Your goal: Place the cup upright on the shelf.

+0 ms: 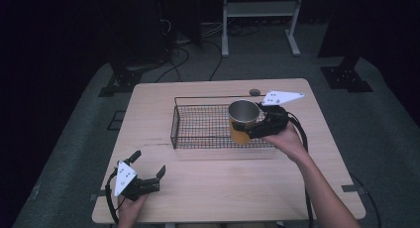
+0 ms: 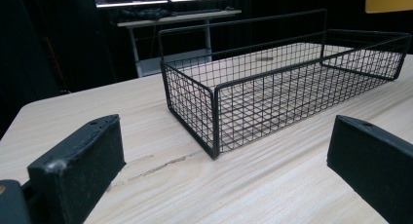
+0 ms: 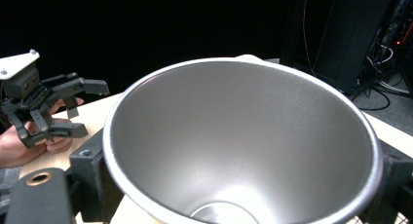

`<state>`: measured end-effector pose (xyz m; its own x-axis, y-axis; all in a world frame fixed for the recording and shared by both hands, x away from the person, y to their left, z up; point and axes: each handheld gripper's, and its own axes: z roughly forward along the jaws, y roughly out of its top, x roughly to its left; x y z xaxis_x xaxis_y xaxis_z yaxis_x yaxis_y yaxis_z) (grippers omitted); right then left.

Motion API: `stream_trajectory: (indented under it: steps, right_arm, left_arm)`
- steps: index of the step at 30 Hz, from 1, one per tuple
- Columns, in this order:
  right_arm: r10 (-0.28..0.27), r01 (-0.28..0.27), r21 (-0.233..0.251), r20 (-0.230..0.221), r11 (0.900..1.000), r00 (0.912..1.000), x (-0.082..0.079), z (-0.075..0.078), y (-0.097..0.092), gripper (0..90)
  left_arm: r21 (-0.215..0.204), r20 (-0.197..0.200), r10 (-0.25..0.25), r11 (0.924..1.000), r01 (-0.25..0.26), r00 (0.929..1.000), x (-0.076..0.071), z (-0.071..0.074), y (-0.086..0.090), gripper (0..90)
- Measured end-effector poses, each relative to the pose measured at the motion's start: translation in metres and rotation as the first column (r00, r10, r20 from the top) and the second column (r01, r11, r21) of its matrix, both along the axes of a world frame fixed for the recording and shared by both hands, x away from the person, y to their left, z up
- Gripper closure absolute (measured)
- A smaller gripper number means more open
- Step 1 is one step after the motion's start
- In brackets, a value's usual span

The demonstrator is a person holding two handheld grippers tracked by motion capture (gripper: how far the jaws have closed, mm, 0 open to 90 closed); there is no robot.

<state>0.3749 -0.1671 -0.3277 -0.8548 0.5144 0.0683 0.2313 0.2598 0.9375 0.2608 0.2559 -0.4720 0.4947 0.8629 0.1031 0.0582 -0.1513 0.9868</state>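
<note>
Two tongs are seen, one in each hand. By the right gripper one cup is grasped: its jaws are clenched on the cup's sides, as is shown in the right gripper view, where black pads sit against the steel wall at either side of the rim. The cup is steel inside and yellow outside, held upright with its mouth up, over the right end of one wire basket; whether its base touches the mesh cannot be told. The right hand is seen behind the gripper, just beside the basket's right end.

One basket stands on one wooden table, in its far half. It is black, long and shallow, and nothing else is seen lying in it.

The left gripper is held low over the table's near left corner, well apart from the basket. Its jaws are released and stand wide, with nothing between them; bare tabletop is seen in the gap.

One small dark disc lies at the table's far edge.
</note>
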Motion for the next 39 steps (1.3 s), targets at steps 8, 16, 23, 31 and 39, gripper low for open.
stream_trajectory:
  steps: [8,16,23,31,39]
  right_arm:
    - [-0.003,0.003,0.005,-0.010,1.0000,0.9999,0.019,0.007,0.003,11.8]
    - [0.021,-0.020,0.002,-0.013,0.9998,0.9997,0.035,0.007,0.011,11.8]
    - [0.037,-0.037,0.004,-0.022,0.9993,0.9991,0.053,-0.005,0.017,11.8]
    - [0.024,-0.024,0.008,-0.028,0.9997,0.9993,0.070,-0.013,0.017,11.8]
    - [0.034,-0.034,-0.004,-0.030,0.9994,0.9990,0.081,-0.019,0.018,11.8]
  left_arm:
    - [-0.005,-0.003,-0.002,1.0000,0.002,1.0000,0.000,0.000,0.001,0.0]
    - [-0.006,-0.002,-0.001,1.0000,0.001,1.0000,0.000,0.000,0.001,0.0]
    - [-0.008,-0.002,-0.002,1.0000,0.002,1.0000,0.000,0.000,0.001,0.0]
    - [-0.009,-0.002,-0.003,1.0000,0.003,1.0000,0.000,0.000,0.001,0.0]
    - [-0.010,-0.002,-0.003,0.9999,0.003,1.0000,0.000,0.000,0.001,0.0]
